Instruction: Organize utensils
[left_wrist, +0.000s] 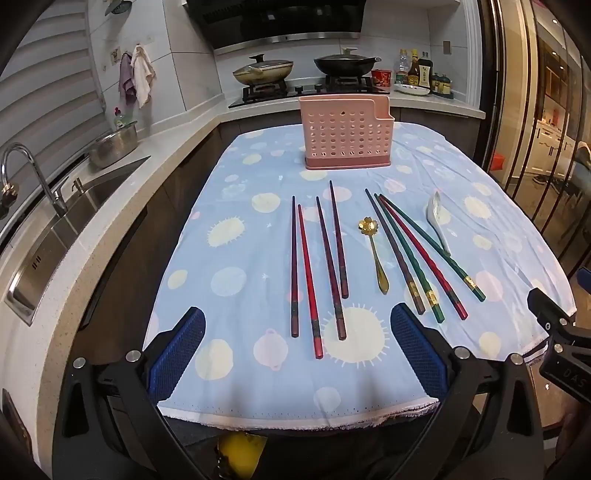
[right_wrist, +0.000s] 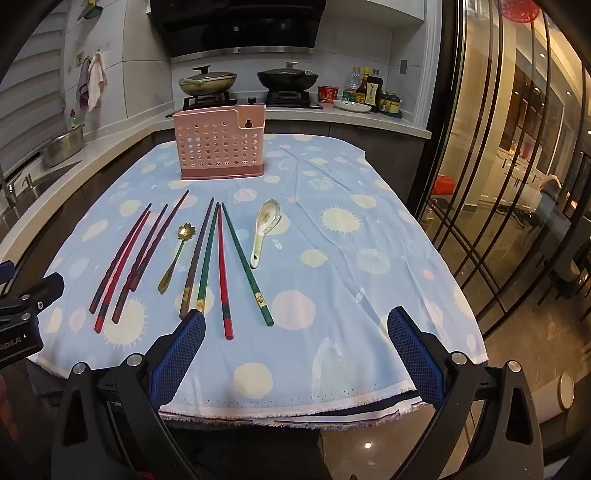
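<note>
While both claws, left claw (left_wrist: 297, 343) and right claw (right_wrist: 295, 345), hung wide apart and empty, chopsticks (left_wrist: 314, 266) lay mid-frame, pink holder (left_wrist: 345, 133) waited above.

A table draped in a blue spotted cloth (left_wrist: 258, 258) carries, ahead of the open tongs, eight chopsticks (left_wrist: 325, 266), a gold flower spoon (left_wrist: 375, 254) between them, a white ceramic spoon (right_wrist: 263, 230), and farthest off, an upright pink perforated holder (left_wrist: 345, 134).

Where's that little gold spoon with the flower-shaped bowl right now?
The gold spoon lies flat on the blue tablecloth, in the middle of the row, between the four dark red chopsticks and the fanned green-and-red chopsticks, in front of the pink holder.
</note>
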